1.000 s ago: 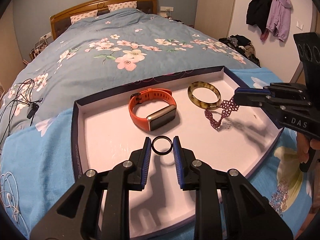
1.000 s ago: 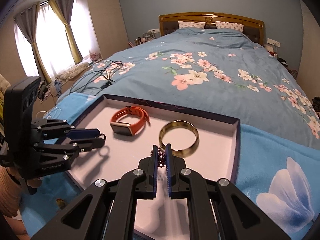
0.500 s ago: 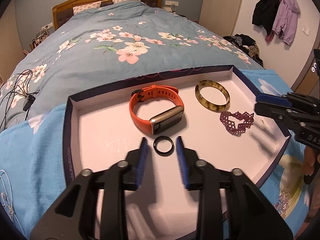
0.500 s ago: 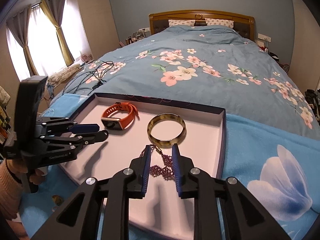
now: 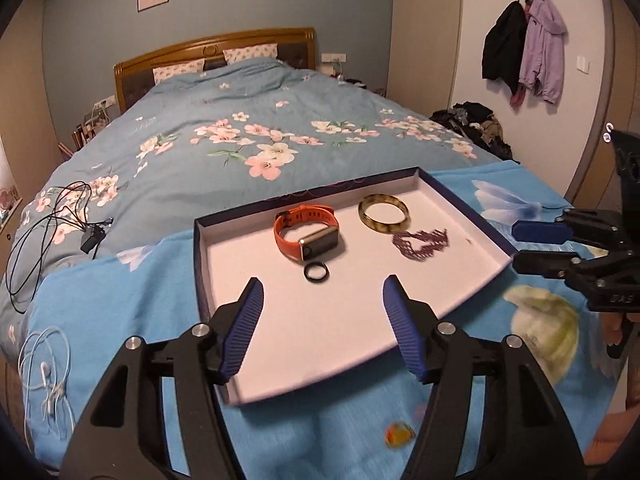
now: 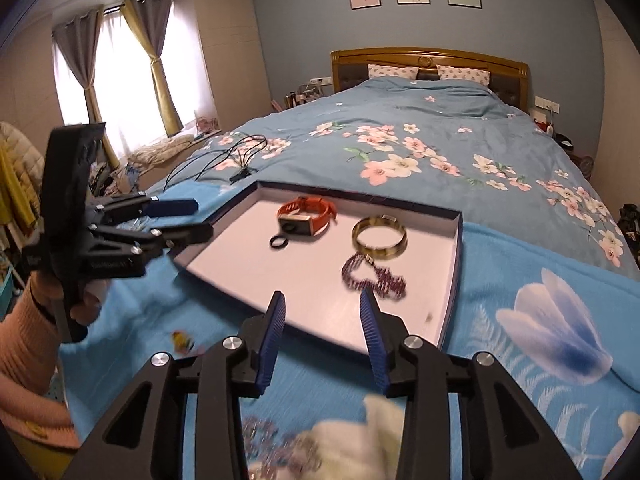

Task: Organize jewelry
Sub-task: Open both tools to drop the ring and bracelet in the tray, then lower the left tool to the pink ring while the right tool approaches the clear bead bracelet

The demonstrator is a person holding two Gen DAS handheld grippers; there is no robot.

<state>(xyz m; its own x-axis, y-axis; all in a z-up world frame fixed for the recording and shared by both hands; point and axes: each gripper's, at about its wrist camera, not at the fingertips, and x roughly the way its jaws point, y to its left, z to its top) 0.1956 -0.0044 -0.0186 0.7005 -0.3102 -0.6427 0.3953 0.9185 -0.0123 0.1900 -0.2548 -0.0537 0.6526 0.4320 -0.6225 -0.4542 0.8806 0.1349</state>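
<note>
Four pieces lie in the shallow tray (image 5: 208,264) at mid-frame in your left wrist view: the orange watch (image 5: 306,230), the black ring (image 5: 317,272) just below it, the amber bangle (image 5: 384,214) to the right, and the purple beaded bracelet (image 5: 420,240) just under the bangle. Your left gripper (image 5: 322,300) is spread wide and holds nothing at the tray's near edge. Your right gripper (image 6: 322,318) is likewise released and empty, below the bracelet in its own view.

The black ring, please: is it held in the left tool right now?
No, the ring lies on the tray beside the watch, ahead of the open, empty left tool.
</note>
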